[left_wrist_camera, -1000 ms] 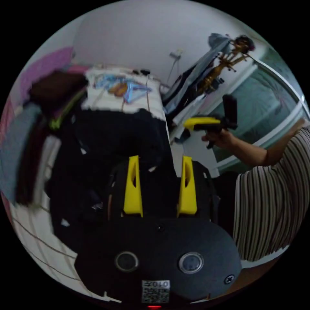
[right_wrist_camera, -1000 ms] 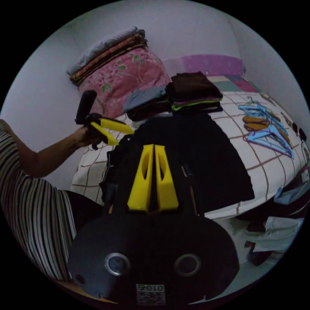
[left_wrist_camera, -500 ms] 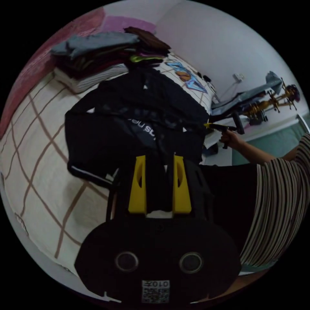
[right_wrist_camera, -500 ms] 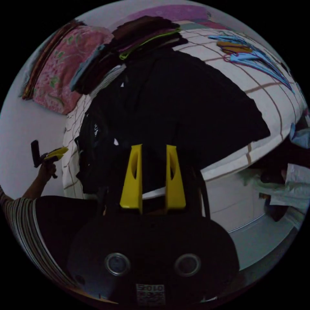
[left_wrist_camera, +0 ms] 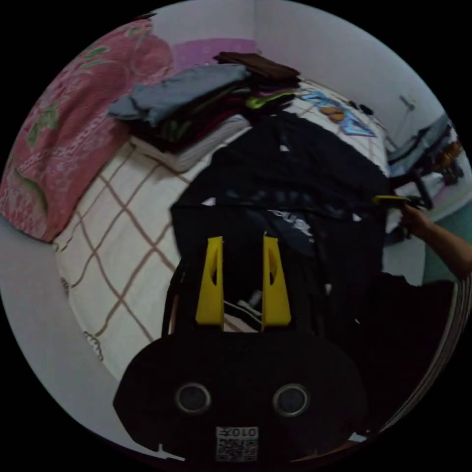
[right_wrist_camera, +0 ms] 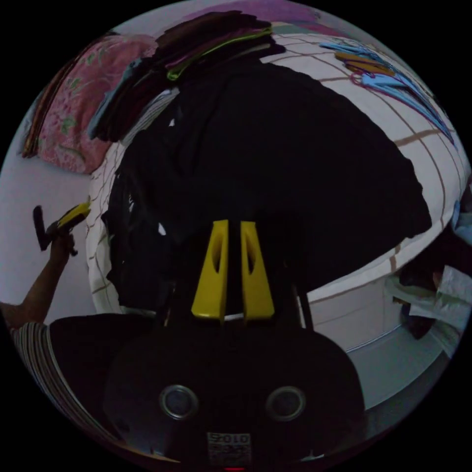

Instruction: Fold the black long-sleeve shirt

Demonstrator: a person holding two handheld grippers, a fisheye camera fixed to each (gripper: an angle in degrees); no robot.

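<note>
1. We've got the bed with its checked sheet across the middle of both views.
2. The black long-sleeve shirt is spread over it, filling the centre of the right gripper view.
3. A pile of folded clothes sits upper centre in the left gripper view, with a pink floral pillow at the left edge.
4. Left tongs: jaws apart, dark cloth behind them.
5. Right tongs: jaws nearly together; can't tell if they pinch the shirt.
6. Blue hangers lie upper right.
</note>
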